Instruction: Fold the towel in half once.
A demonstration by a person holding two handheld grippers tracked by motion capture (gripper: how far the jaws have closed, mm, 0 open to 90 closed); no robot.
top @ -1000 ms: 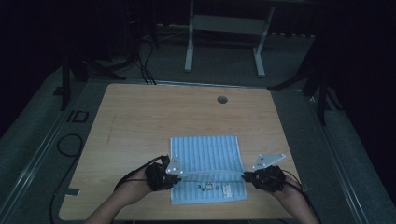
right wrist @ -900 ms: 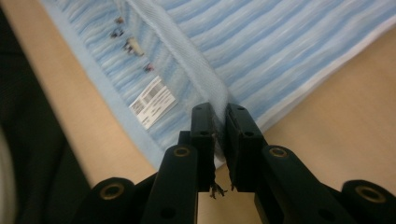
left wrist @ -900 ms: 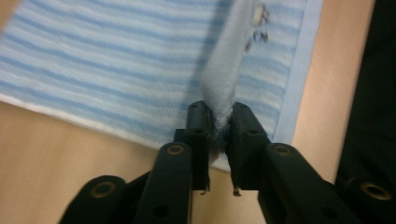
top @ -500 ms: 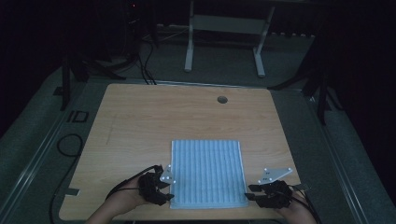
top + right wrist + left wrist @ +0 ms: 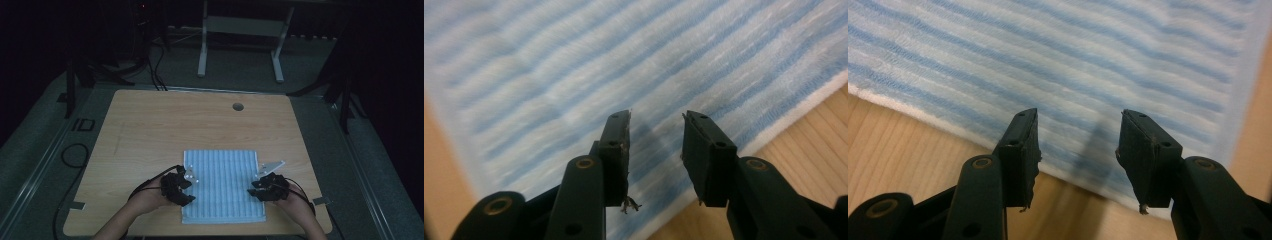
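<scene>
My left claw and my right claw stand apart, jaws just opened, nothing between them. Each hovers over a side edge of the striped blue cloth, which lies flat, perhaps folded, at the wooden table's near edge.

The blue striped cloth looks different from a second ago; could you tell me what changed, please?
A second ago both grippers held a folded-over edge across the cloth. They drew it toward the person and the cloth now lies flat. The jaws of the left gripper and right gripper have just been opening, with nothing between them now. The table is unchanged.
</scene>
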